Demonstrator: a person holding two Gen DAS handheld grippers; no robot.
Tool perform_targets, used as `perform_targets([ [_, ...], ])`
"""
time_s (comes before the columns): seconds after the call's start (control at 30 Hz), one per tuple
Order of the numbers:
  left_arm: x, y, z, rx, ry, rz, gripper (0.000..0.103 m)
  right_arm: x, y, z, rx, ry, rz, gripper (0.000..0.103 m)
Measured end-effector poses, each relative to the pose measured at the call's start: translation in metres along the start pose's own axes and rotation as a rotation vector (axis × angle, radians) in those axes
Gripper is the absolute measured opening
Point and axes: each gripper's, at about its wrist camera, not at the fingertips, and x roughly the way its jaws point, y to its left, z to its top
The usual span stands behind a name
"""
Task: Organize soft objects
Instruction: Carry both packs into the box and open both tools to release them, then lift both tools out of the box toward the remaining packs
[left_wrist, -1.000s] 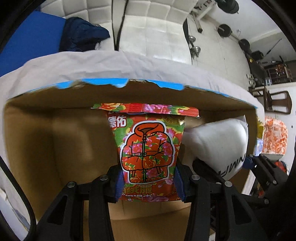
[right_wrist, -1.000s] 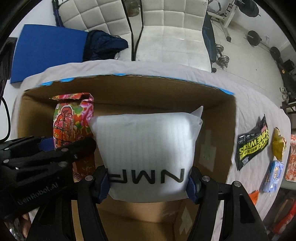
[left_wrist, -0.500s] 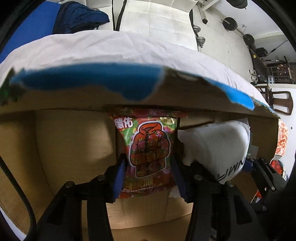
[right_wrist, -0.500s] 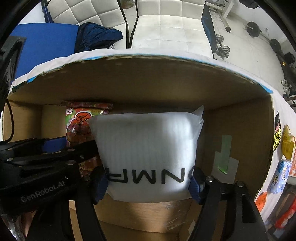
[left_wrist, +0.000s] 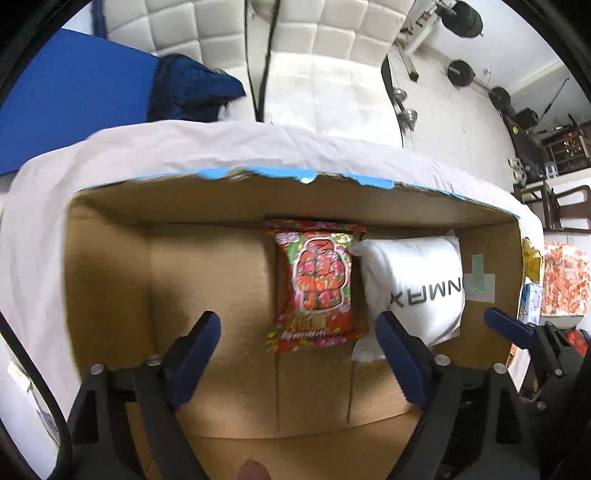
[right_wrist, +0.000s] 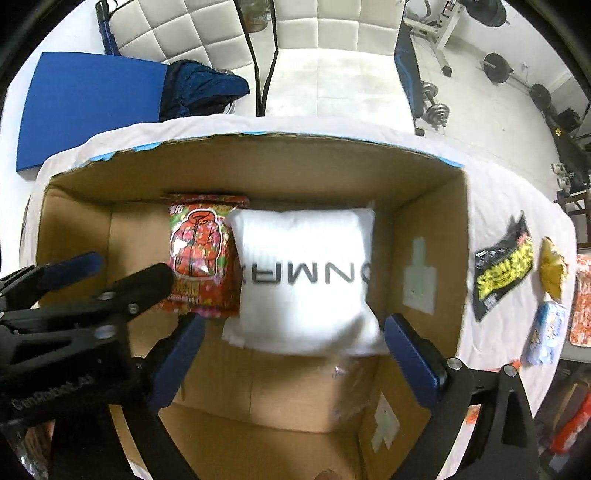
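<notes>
Both grippers hang over an open cardboard box (right_wrist: 432, 229) that sits on a table under a white cloth (right_wrist: 491, 199), and both point down into it. The left gripper (left_wrist: 295, 343) has its jaws opening, and the red flowered snack bag (left_wrist: 317, 284) lies below them on the box floor, clear of either pad. The right gripper (right_wrist: 291, 350) has its jaws opening too, spread wider than the white pillow pack (right_wrist: 303, 280) beneath, and its pads do not press on the pack. The 2 soft things lie side by side against the far wall of the box, touching along 1 edge, the snack bag toward the left wall and the pillow pack toward the right wall, with bare cardboard left on either side and along the near wall. This reads as the release step: both items look set down, and the hands are letting go. More packets wait on the cloth beyond the right wall of the box: a black and yellow bag (right_wrist: 504, 266), a yellow one (right_wrist: 552, 273) and a pale blue one (right_wrist: 546, 332). The next move likely calls for lifting both grippers straight up clear of the box rim, jaws kept wide so no pad drags a bag, then reaching right for another packet.
</notes>
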Motion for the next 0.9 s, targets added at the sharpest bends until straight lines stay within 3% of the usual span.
perform_targets([
  [0.03, -0.006, 0.001, -0.005, -0.003, -0.015, 0.006, 0.099, -0.004, 0.001, -0.005, 0.002, -0.004, -0.001, 0.103],
  [0.07, -0.013, 0.004, -0.010, -0.007, -0.033, 0.016, 0.102, -0.009, 0.000, -0.011, 0.006, -0.009, 0.002, 0.103],
  [0.3, -0.036, 0.016, -0.052, -0.028, -0.105, 0.044, 0.102, -0.037, 0.004, -0.045, 0.020, -0.045, -0.008, 0.103],
  [0.63, -0.073, 0.013, -0.091, 0.019, -0.250, 0.170, 0.102, -0.085, 0.016, -0.098, 0.019, -0.144, -0.011, 0.103],
  [0.9, -0.114, 0.010, -0.134, 0.017, -0.326, 0.174, 0.102, -0.132, 0.019, -0.144, 0.015, -0.201, 0.011, 0.103],
])
